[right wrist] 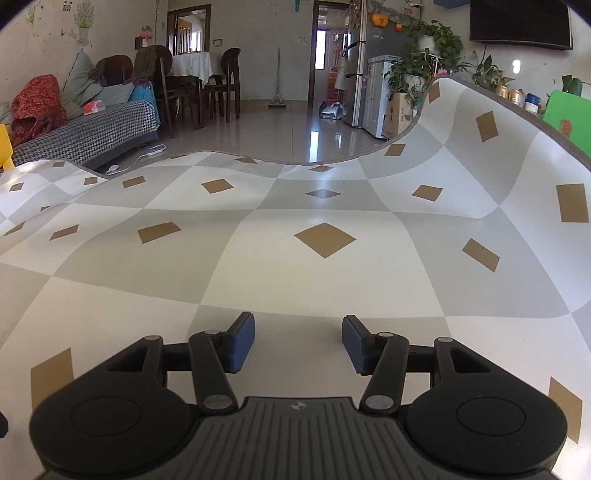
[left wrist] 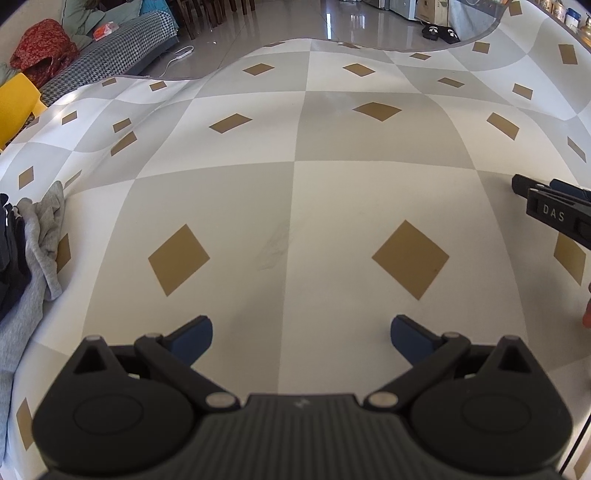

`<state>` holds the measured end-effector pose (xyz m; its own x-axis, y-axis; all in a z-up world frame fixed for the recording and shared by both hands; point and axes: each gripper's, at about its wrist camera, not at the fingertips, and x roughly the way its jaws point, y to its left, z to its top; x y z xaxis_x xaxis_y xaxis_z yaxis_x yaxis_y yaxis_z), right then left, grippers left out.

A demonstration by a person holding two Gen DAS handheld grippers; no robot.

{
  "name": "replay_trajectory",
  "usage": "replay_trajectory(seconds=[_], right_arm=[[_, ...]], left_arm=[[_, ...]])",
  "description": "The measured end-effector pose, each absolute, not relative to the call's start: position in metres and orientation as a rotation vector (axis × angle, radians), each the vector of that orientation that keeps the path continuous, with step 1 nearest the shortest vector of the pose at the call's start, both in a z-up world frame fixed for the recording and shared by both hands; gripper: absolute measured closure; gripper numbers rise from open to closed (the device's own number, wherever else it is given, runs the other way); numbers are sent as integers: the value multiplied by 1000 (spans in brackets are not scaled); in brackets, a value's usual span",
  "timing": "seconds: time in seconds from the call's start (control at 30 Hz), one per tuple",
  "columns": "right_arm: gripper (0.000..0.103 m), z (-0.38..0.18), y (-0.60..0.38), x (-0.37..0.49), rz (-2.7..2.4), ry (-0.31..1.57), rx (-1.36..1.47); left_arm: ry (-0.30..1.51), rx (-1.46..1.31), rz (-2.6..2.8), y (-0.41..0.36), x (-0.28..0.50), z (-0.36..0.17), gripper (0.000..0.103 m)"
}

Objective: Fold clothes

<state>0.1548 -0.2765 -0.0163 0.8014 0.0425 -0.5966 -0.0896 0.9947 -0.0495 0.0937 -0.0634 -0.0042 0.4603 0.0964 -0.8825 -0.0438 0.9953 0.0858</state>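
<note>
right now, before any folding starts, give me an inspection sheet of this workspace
surface: checked mat in white and grey with tan diamonds, bare in the middle; its far edge curls up.
job's things: grey garment and dark garment heaped at the mat's left edge, unfolded, touched by neither gripper.
clutter: small reddish object at the right edge, too cropped to name.
grippers: left gripper open, nothing between its blue pads; right gripper open, nothing held, above bare mat.
cables: white cord on the floor by the sofa.
surroundings: houndstooth sofa with a red bundle, dining chairs, houseplants, slippers.
</note>
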Motion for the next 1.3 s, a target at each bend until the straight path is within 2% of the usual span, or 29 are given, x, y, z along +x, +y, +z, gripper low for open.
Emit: replay_trajectory(seconds=[0.33, 0.6, 1.3], right_arm=[[42, -19, -268, 182, 108, 640, -87], [31, -21, -264, 197, 126, 645, -97], [27, -22, -264, 199, 123, 648, -99]], left_arm=[[1103, 30, 103, -56, 94, -7, 0], [1102, 28, 110, -54, 95, -7, 0], [1047, -6, 85, -21, 68, -11, 0]])
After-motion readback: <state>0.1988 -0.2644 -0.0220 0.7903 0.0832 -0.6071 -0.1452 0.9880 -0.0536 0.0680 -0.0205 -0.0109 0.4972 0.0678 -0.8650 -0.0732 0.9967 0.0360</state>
